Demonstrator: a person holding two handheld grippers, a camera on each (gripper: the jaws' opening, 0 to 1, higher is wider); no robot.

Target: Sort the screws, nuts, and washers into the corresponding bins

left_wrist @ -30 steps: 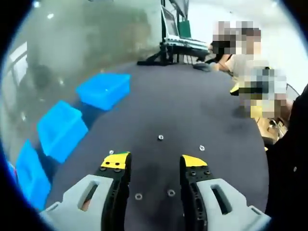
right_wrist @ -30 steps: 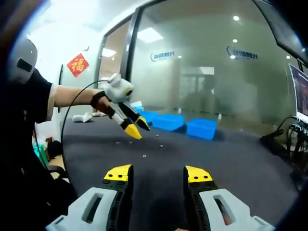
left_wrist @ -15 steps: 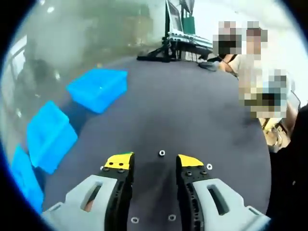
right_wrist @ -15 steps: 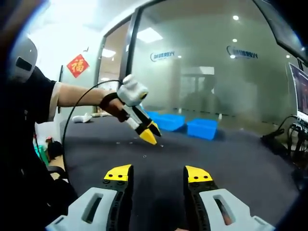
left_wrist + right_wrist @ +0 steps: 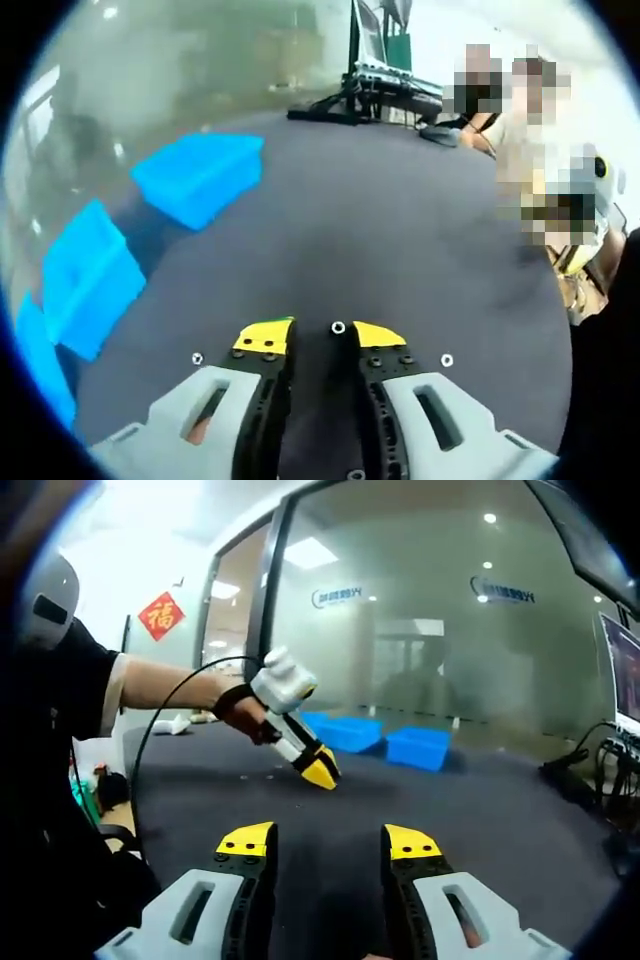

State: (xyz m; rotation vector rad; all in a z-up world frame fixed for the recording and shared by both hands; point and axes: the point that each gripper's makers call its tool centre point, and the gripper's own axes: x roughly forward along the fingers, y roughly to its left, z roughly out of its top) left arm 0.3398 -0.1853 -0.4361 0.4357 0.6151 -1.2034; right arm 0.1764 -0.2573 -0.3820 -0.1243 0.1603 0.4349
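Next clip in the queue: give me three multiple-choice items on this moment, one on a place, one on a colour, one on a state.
1. Where does the small silver ring-shaped part lie in the left gripper view?
A. inside a bin
B. on the dark table just past the tips of the left gripper
C. far off by the monitor stand

2. What colour are the plastic bins along the table's edge?
A. blue
B. red
C. grey

3. How do the jaws of the right gripper stand?
A. shut on a part
B. apart, with nothing between them
C. shut on a bin's rim

Key: 1 B, the part sits on the dark table just ahead of the left gripper; 2 A, all the bins are bright blue; 3 B, a wide bare gap shows between the yellow tips.
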